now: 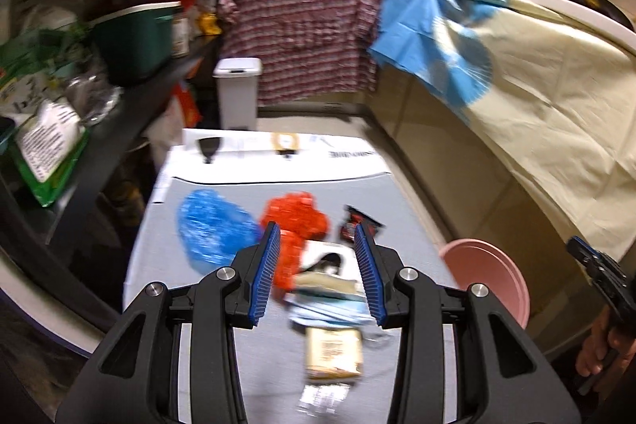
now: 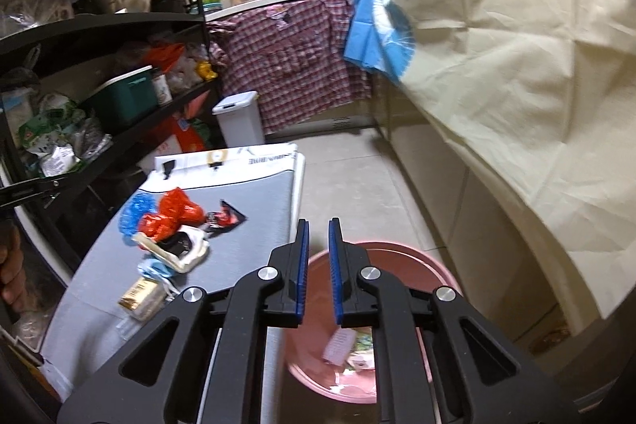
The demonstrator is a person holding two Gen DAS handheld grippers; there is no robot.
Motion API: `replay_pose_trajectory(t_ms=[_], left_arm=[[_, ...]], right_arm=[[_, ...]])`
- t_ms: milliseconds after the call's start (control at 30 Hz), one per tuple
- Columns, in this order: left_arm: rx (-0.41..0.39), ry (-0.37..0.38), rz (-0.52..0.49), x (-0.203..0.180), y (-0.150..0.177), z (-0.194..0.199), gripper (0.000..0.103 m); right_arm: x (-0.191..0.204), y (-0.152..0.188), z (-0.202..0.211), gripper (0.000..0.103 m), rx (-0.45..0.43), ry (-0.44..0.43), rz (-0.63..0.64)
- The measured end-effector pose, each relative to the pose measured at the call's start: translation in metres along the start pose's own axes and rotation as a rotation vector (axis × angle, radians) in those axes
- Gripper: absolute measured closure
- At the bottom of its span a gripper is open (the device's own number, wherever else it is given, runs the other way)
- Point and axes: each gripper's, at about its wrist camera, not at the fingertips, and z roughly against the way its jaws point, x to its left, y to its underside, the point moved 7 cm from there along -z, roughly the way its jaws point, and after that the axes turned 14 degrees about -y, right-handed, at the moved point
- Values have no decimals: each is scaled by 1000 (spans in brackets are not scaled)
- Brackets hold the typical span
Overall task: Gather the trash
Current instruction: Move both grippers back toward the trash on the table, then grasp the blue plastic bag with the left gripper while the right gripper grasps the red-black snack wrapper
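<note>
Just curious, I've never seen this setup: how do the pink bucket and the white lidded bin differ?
The pink bucket is round, open-topped and already holds scraps of paper; the white bin is boxy, taller than it is wide, and its lid is shut. The bucket sits on the floor beside the grey table, while the bin stands at the table's far end. Both stand upright on the floor.

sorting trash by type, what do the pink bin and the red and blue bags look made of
Pink bin: likely moulded plastic, smooth and matte, with a thin even rim. Red bag: thin crinkled plastic film, glossy highlights. Blue bag: looks the same, translucent film.
</note>
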Motion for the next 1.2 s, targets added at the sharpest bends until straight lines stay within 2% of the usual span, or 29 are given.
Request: replay_pose_trajectory(t_ms=[100, 233, 467, 733, 967, 1033, 1100, 1167, 1200], left_arm=[[20, -29, 57, 28, 3, -20, 71], [73, -40, 113, 47, 16, -47, 81], [34, -61, 64, 51, 19, -70, 85], [74, -85, 65, 63, 27, -103, 87], [102, -118, 96, 80, 30, -129, 87], [110, -129, 116, 88, 31, -136, 87], [127, -139, 136, 95, 34, -145, 86], [149, -139, 158, 99, 38, -154, 85], [161, -139, 169, 101, 39, -158, 81]], right_arm=[[13, -4, -16, 92, 13, -37, 7], [34, -13, -49, 93, 35, -91, 38], [61, -20, -112, 94, 70, -158, 86], [69, -15, -189, 98, 140, -201, 85], [71, -3, -252, 93, 238, -231, 85], [71, 2, -266, 88, 267, -239, 85], [69, 6, -280, 71, 293, -238, 93], [69, 8, -291, 61, 311, -243, 95], [68, 7, -296, 59, 317, -246, 96]])
